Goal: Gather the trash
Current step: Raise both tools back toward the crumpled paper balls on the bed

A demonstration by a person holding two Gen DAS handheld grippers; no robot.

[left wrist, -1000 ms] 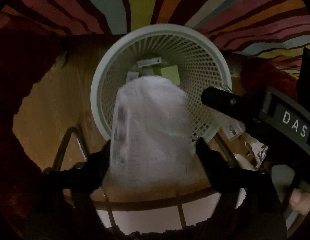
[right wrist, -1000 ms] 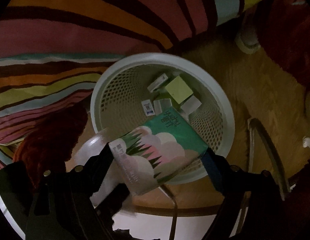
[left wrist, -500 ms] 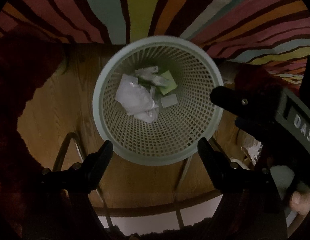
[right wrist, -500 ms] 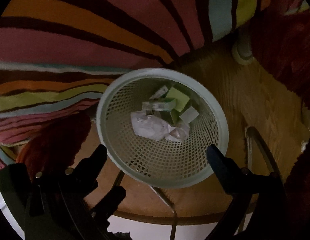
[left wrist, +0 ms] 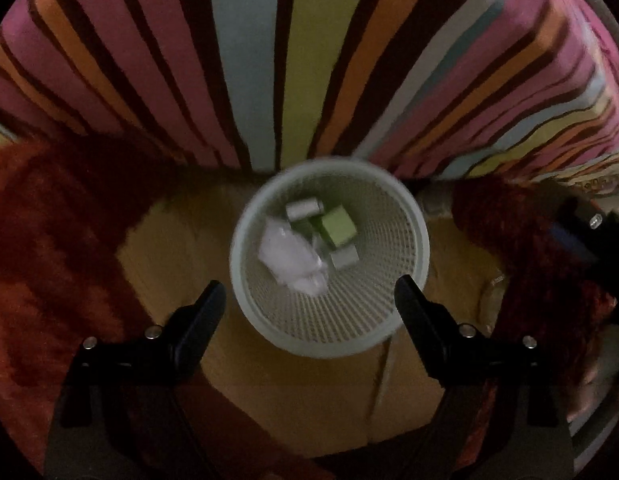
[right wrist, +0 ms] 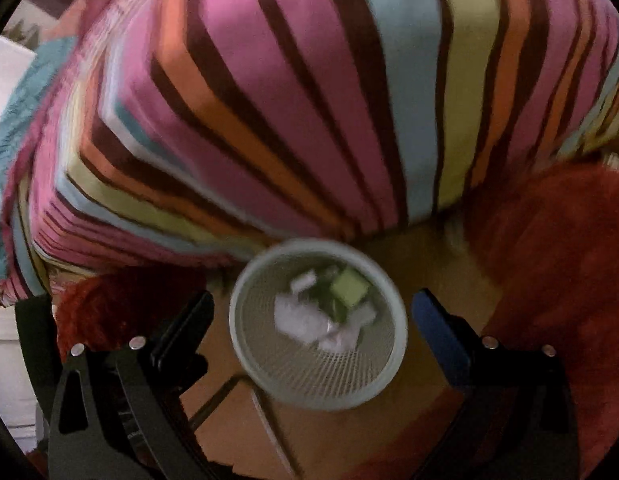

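Left wrist view looks down on a round white basket (left wrist: 329, 332) standing on the wooden floor (left wrist: 301, 400); the left hand-held gripper (left wrist: 309, 300) has its two black fingers wide apart and holds nothing; inside the basket lie crumpled white paper (left wrist: 291, 258), a green box (left wrist: 338, 226) and small white boxes; a striped blanket (left wrist: 269, 60) hangs behind; right wrist view shows the right hand-held gripper (right wrist: 313, 316) also spread apart and empty above the same basket; red fuzzy rug (right wrist: 549, 260) lies beside it.
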